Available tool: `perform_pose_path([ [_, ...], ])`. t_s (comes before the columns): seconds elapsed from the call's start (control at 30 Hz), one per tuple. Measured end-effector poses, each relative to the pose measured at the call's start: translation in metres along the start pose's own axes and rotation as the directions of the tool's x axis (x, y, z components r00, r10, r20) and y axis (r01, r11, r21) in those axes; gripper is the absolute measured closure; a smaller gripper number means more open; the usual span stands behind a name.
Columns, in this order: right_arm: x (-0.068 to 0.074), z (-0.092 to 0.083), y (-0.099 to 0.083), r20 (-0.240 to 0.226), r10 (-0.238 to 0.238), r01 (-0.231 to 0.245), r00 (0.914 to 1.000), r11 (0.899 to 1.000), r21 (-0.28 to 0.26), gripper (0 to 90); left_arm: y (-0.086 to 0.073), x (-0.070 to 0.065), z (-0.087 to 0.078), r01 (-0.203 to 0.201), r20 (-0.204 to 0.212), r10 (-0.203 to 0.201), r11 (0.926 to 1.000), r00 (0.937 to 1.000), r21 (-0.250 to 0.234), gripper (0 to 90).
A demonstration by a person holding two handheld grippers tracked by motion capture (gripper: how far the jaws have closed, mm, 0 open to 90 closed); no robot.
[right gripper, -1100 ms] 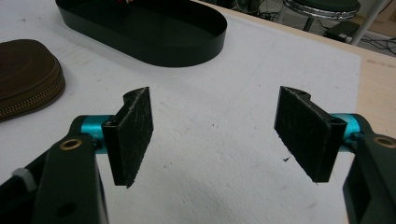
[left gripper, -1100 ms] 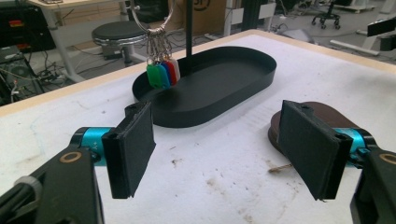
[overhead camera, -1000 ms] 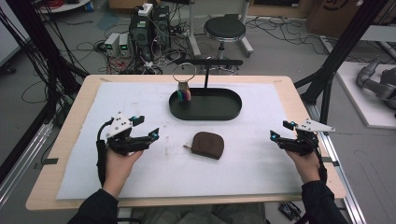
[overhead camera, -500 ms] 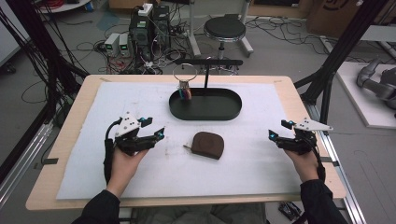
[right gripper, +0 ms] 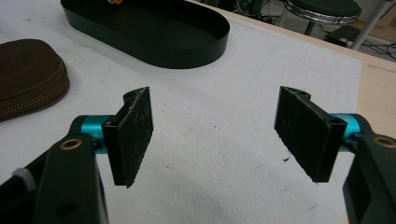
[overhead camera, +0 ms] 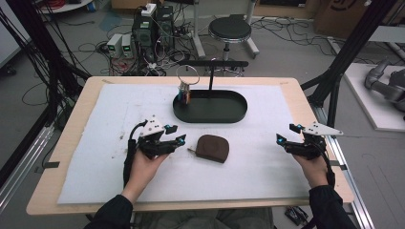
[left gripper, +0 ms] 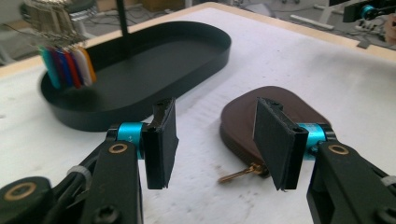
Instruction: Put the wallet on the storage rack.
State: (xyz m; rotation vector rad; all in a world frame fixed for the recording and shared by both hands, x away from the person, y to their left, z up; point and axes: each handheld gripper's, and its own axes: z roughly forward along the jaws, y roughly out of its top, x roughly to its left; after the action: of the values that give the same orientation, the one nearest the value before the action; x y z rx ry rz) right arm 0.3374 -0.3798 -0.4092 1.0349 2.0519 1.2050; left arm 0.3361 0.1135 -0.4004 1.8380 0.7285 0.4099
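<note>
A brown zip pouch (overhead camera: 212,148) lies flat on the white mat, in front of the black oval tray (overhead camera: 210,117). My left gripper (overhead camera: 175,133) is just left of the pouch, open. Its jaws have just been closing, and no pad touches anything. In the left gripper view (left gripper: 217,116) the pouch (left gripper: 285,105) lies behind the right pad, and its gold zip pull (left gripper: 240,173) sticks out on the mat low in the gap. My right gripper (overhead camera: 286,133) hovers open at the mat's right side, its jaws (right gripper: 217,116) bare, with the pouch (right gripper: 28,77) far off to its left.
A bunch of coloured key tags (overhead camera: 185,93) hangs on a ring at the tray's left end (left gripper: 67,65), beside a thin black T-stand (overhead camera: 211,76). The tray's wall (right gripper: 154,53) is low. Wooden table edges frame the mat (overhead camera: 95,157). A stool and cables lie on the floor beyond.
My left gripper has slid right toward the pouch and dipped a little, and its jaws stand narrower than before. The right gripper and the pouch have not moved.
</note>
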Motion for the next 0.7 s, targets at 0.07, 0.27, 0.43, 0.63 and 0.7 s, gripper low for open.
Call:
perform_pose_path([
  [0.07,0.000,0.000,0.000,0.000,-0.001,0.001,1.0000,1.000,0.002,28.5,0.001,-0.001,0.007,0.004,-0.001,-0.004,0.9998,1.0000,0.018,49.4],
  [0.27,0.001,0.001,0.000,-0.005,-0.001,0.001,1.0000,1.000,0.001,28.5,0.005,0.001,0.030,0.067,0.018,-0.069,0.9959,0.9975,0.060,49.3],
  [0.43,0.002,0.001,0.001,-0.006,-0.004,0.004,1.0000,1.000,0.000,28.5,0.011,0.003,0.053,0.104,0.034,-0.107,0.9905,0.9937,0.091,49.4],
  [0.63,0.003,0.002,0.002,-0.013,-0.005,0.005,0.9999,1.000,-0.003,28.5,0.008,0.010,0.078,0.176,0.058,-0.186,0.9732,0.9808,0.148,52.5],
  [0.7,0.002,0.002,0.001,-0.012,-0.006,0.006,0.9999,1.000,-0.001,28.5,0.005,0.012,0.083,0.181,0.044,-0.192,0.9669,0.9805,0.180,53.7],
])
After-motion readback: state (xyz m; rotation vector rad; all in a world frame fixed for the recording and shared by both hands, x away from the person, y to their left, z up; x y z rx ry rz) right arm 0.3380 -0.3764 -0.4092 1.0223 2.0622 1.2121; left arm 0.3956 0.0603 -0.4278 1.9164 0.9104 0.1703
